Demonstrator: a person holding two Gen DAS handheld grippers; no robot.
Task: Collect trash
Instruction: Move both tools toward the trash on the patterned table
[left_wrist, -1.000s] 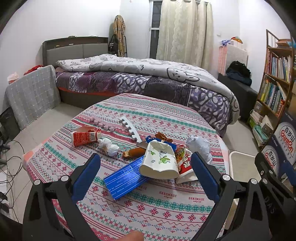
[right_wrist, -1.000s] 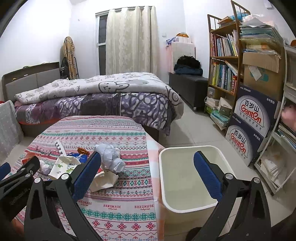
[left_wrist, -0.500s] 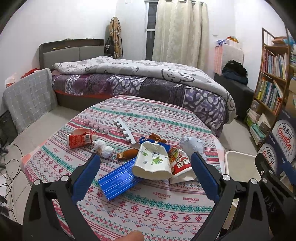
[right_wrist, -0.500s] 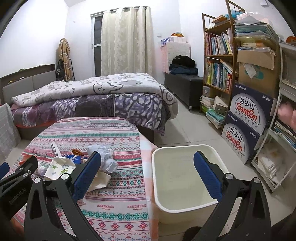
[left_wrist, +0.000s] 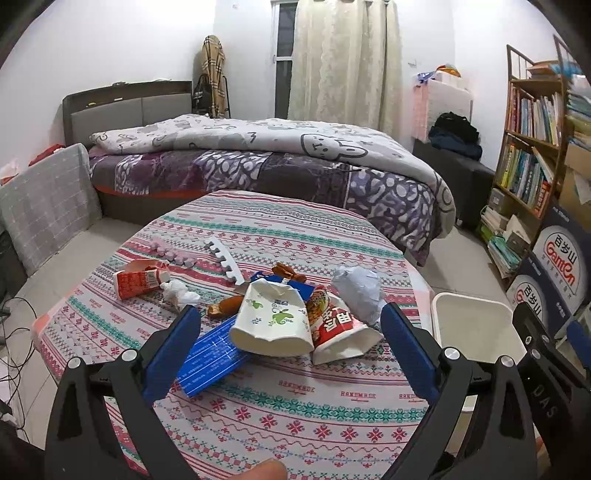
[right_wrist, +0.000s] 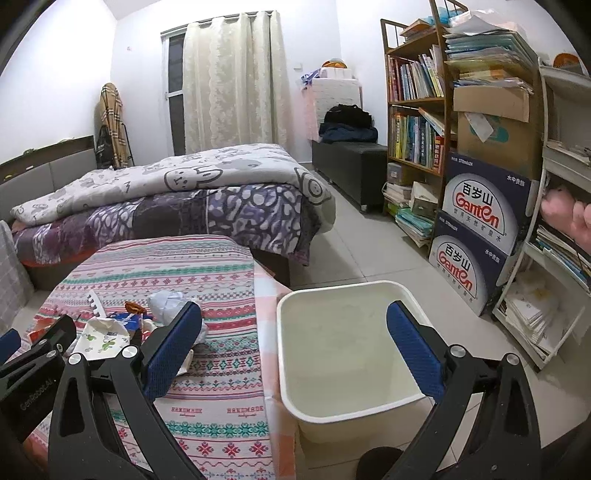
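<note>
Trash lies on the round table (left_wrist: 280, 406) with a patterned cloth: a white paper cup with green prints (left_wrist: 273, 321), a red noodle cup (left_wrist: 340, 328), a blue flat pack (left_wrist: 210, 358), a crumpled grey-white paper ball (left_wrist: 356, 288), a red carton (left_wrist: 138, 282), a small white tissue wad (left_wrist: 181, 293) and brown wrappers (left_wrist: 225, 306). My left gripper (left_wrist: 291, 350) is open and empty, above the table's near side, in front of the cups. My right gripper (right_wrist: 295, 354) is open and empty, over the near rim of the empty white bin (right_wrist: 351, 343) beside the table.
Foam toe separators (left_wrist: 225, 260) lie behind the trash. A bed (left_wrist: 277, 158) stands behind the table. A bookshelf (right_wrist: 417, 122) and stacked Ganten boxes (right_wrist: 476, 229) line the right wall. The bin also shows in the left wrist view (left_wrist: 476, 325). Cables lie on the floor at left (left_wrist: 14, 332).
Both grippers have drawn back and tilted a little, so the table and bin sit lower in view. Both stay open and empty. The trash has not moved.
</note>
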